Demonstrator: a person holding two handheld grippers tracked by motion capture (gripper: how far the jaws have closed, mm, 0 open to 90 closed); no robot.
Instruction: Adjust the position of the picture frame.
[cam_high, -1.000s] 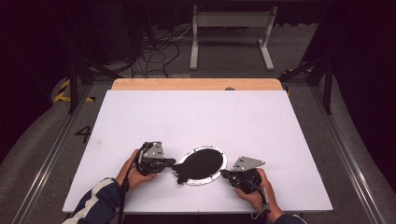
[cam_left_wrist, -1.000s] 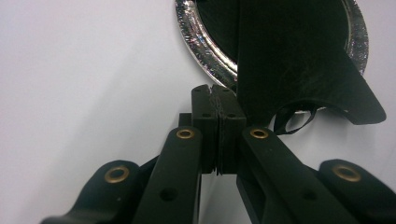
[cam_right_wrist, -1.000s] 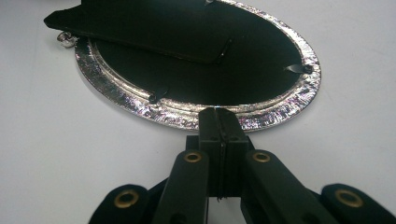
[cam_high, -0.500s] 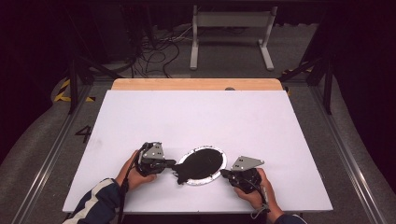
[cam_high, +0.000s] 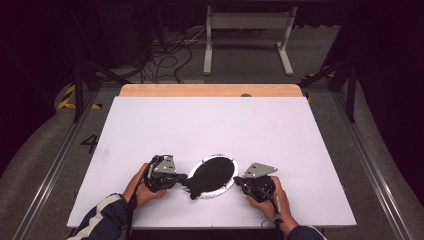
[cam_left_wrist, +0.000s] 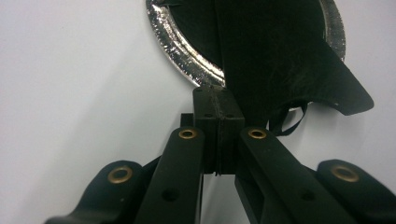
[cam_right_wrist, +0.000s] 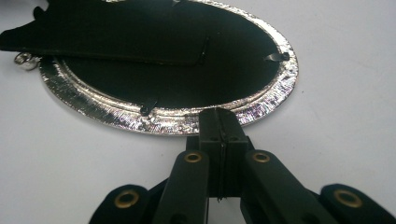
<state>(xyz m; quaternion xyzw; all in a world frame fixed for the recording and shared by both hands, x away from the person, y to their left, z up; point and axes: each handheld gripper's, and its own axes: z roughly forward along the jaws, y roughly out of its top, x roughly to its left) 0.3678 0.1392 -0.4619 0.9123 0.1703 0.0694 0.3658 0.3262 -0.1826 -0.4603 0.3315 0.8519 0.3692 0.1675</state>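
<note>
An oval silvery plate (cam_high: 204, 163) lies on the white table near its front edge. A black cloth (cam_high: 211, 176) fills the plate, and one flap hangs over its near left rim. My left gripper (cam_high: 184, 176) rests on the table at the plate's left end. In the left gripper view it (cam_left_wrist: 218, 100) is shut, its tip at the rim (cam_left_wrist: 180, 49) beside the cloth flap (cam_left_wrist: 327, 79). My right gripper (cam_high: 237, 181) sits at the plate's right end. The right gripper view shows it (cam_right_wrist: 219, 119) shut too, its tip against the rim (cam_right_wrist: 116, 116), the cloth (cam_right_wrist: 154, 42) beyond it.
The white table top (cam_high: 200, 125) stretches away behind the plate to a wooden strip (cam_high: 210, 90) along its far edge. Beyond that are floor cables (cam_high: 170, 55) and a metal stand (cam_high: 247, 30). A small metal ring (cam_right_wrist: 23, 59) lies by the plate's rim.
</note>
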